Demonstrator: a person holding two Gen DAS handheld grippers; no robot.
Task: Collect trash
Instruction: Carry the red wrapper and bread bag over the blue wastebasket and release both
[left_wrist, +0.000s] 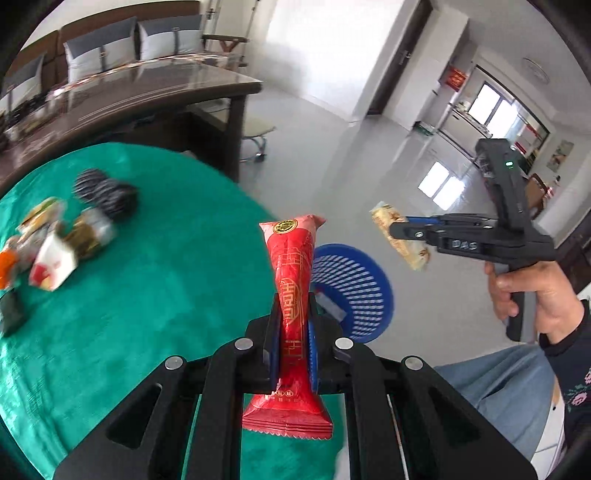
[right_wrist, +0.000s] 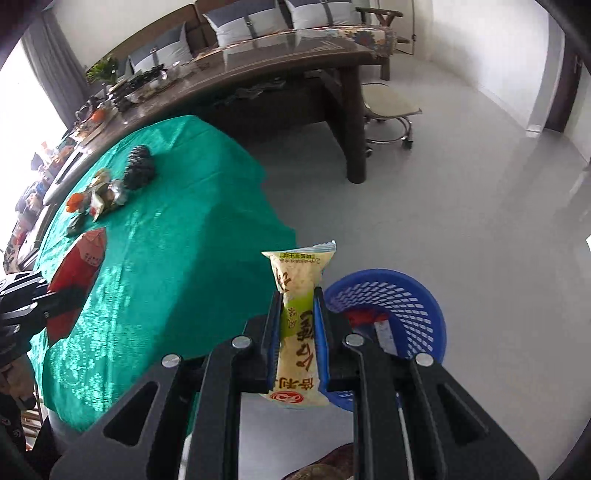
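Left wrist view: the left gripper (left_wrist: 293, 314) is clamped mid-length on a red wrapper (left_wrist: 291, 280) — light, crinkly, likely slippery — above the table edge.

Right wrist view: the right gripper (right_wrist: 297, 314) pinches a yellow wrapper (right_wrist: 299, 295) beside the blue basket (right_wrist: 424, 306), which already holds scraps.

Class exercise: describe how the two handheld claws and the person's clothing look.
Both claws, left claw and right claw, are black with blue finger pads and silver pivot pins. The right one has a pistol handle, a green light and raised lettering. Dark embroidered sleeve, light blue jeans.

Basket (right_wrist: 417, 306) on floor beside table (right_wrist: 155, 280)
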